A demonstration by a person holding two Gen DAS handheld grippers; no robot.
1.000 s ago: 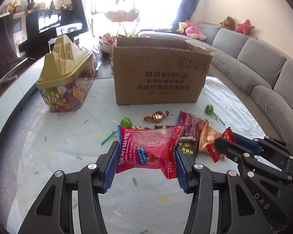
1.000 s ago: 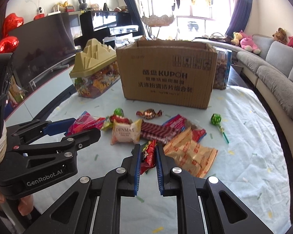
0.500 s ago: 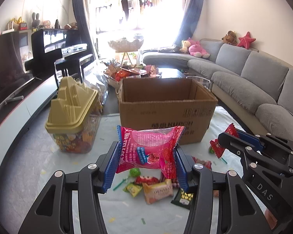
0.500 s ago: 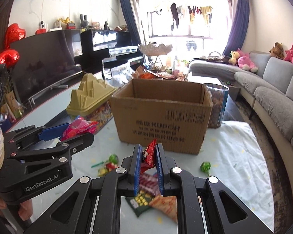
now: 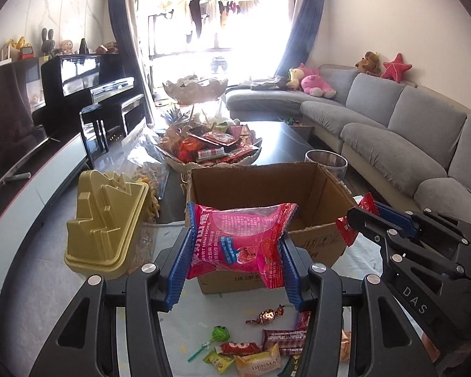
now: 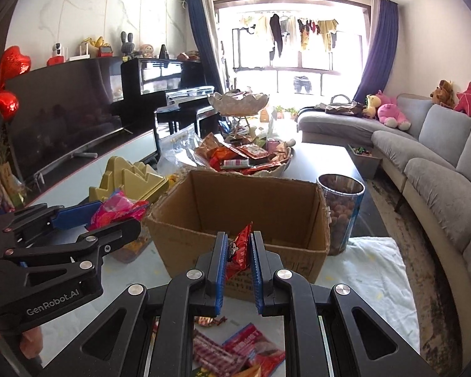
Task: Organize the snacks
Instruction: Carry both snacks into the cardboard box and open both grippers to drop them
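My left gripper (image 5: 235, 245) is shut on a pink hawthorn snack bag (image 5: 240, 238), held in the air just in front of the open cardboard box (image 5: 317, 242). In the right wrist view my right gripper (image 6: 239, 253) is shut on a small red snack packet (image 6: 240, 248) that stands upright between the blue pads, near the box's front rim (image 6: 185, 231). Each gripper shows in the other's view: the right one (image 5: 358, 220) with its red packet (image 5: 348, 231), the left one (image 6: 110, 216) with the pink bag (image 6: 117, 209). The box looks empty inside.
Loose snacks lie on the white cloth below: a wrapped candy (image 5: 267, 314), a green lollipop (image 5: 219, 334), a Denmas packet (image 5: 260, 366), striped red bars (image 6: 216, 355). A gold-lidded candy jar (image 5: 106, 223) stands left of the box, a clear jar (image 6: 340, 210) right, a heaped snack bowl (image 5: 210, 147) behind.
Both grippers have risen from the cloth with their packets and moved toward the box; its open top is now visible from above and the loose snacks lie lower in both views.
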